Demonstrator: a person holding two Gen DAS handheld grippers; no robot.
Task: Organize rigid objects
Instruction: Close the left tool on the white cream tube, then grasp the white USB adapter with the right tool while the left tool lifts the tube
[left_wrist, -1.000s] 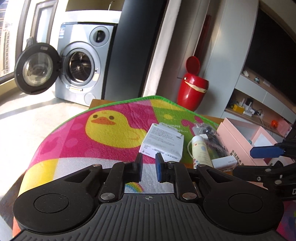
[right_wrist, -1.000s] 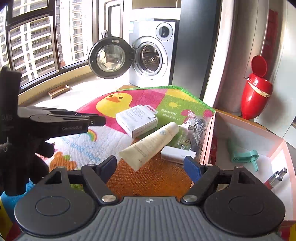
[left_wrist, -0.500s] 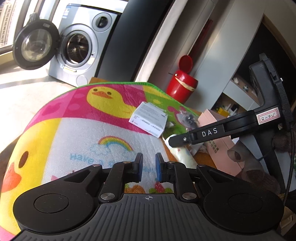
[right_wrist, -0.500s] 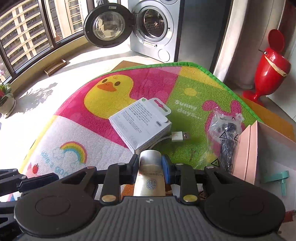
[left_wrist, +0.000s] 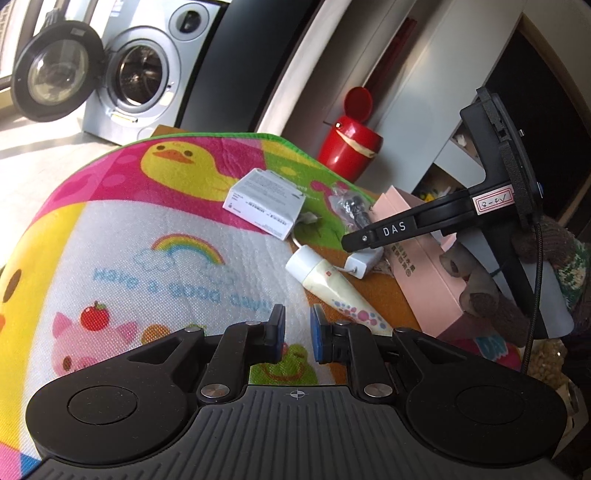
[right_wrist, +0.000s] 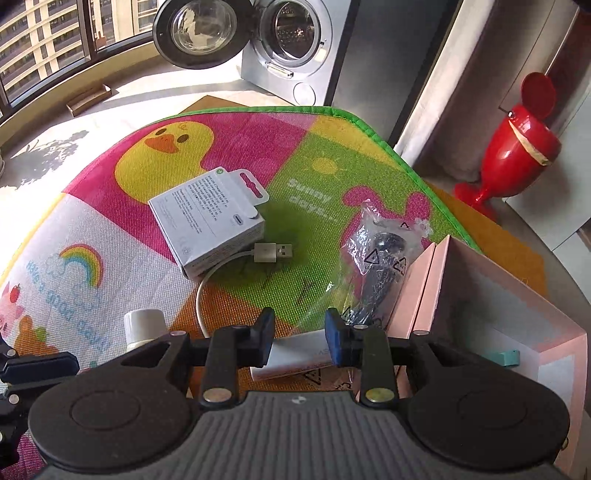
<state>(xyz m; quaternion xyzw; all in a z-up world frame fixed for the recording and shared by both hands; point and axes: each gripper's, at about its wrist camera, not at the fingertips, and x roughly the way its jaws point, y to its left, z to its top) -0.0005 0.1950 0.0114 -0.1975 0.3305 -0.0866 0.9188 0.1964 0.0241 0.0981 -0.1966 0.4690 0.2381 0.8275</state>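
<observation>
A cream tube (left_wrist: 332, 284) with a white cap lies on the play mat, with a small white box (left_wrist: 364, 260) beside it. My right gripper (right_wrist: 299, 338) hovers over that white box (right_wrist: 295, 356), jaws partly open around it without closing; the tube's cap (right_wrist: 144, 325) is to its left. My right gripper also shows in the left wrist view (left_wrist: 354, 240). My left gripper (left_wrist: 297, 332) is nearly closed and empty, low over the mat. A white carton (right_wrist: 207, 221), a USB cable (right_wrist: 273, 253) and a bagged black part (right_wrist: 380, 266) lie farther off. The pink box (right_wrist: 491, 295) is at the right.
The colourful mat (right_wrist: 314, 147) covers the table; its green edge curves at the back. A red bin (right_wrist: 517, 144) and a washing machine (right_wrist: 295, 44) with its door open stand beyond. A teal item (right_wrist: 508, 356) lies in the pink box.
My right gripper was shut around the tube, has opened and shifted right, now over the small white box. My left gripper pulled back and lower over the mat.
</observation>
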